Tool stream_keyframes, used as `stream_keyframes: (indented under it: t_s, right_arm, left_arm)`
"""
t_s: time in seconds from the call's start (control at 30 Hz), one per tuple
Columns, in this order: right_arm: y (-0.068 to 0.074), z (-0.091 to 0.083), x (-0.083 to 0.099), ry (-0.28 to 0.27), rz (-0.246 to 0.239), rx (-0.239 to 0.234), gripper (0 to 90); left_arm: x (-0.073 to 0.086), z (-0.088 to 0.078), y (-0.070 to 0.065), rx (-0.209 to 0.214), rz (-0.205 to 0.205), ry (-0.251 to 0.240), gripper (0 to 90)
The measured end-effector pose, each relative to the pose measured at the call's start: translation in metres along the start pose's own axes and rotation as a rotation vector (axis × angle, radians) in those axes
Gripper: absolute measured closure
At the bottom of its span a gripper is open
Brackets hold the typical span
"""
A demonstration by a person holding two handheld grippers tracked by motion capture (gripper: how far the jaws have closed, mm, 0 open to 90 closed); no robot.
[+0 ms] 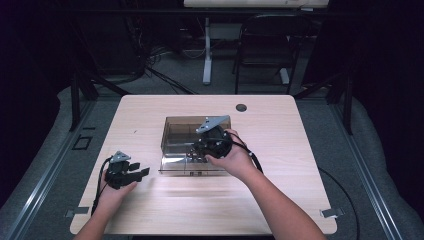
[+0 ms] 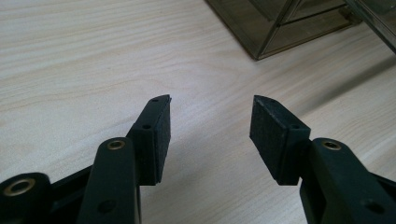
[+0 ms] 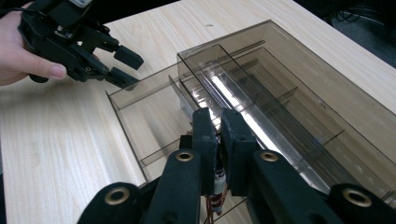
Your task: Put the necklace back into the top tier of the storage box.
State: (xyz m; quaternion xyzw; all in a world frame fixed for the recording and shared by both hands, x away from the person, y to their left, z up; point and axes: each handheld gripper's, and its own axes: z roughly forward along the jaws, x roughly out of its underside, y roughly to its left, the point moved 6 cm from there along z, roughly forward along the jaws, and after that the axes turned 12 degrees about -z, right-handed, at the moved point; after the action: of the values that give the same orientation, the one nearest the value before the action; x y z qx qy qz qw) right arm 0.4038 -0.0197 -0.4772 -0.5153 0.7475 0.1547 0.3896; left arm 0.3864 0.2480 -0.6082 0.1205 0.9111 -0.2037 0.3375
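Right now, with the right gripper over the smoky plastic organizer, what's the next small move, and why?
Probably lower the right gripper a little further into the organizer's open tray. Its jaws are closed on a small thin item, too hidden to identify, directly above a compartment, while the left gripper waits open on the table.

A small red-and-white part (image 3: 217, 184) sits pinched upright over the smoky clear organizer box (image 3: 299, 93).

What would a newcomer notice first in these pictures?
Probably the smoky clear plastic organizer box with inner dividers at the middle of the pale wooden table. Over its near right part, the right hand-held gripper has its jaws shut on a small, thin thing with red wires. At the table's near left, the left hand-held gripper hangs open.
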Motion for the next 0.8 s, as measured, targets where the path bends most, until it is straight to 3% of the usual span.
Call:
stream_keyframes:
  t_s: [0.23,0.8]
  right_arm:
    - [-0.002,0.006,0.007,0.014,-0.005,0.013,85.0]
    - [0.014,0.017,0.019,0.050,-0.005,-0.044,84.9]
  left_arm:
    - [0.000,0.000,0.000,0.000,0.004,0.002,48.3]
    - [0.000,0.000,0.000,0.000,0.002,0.002,48.3]
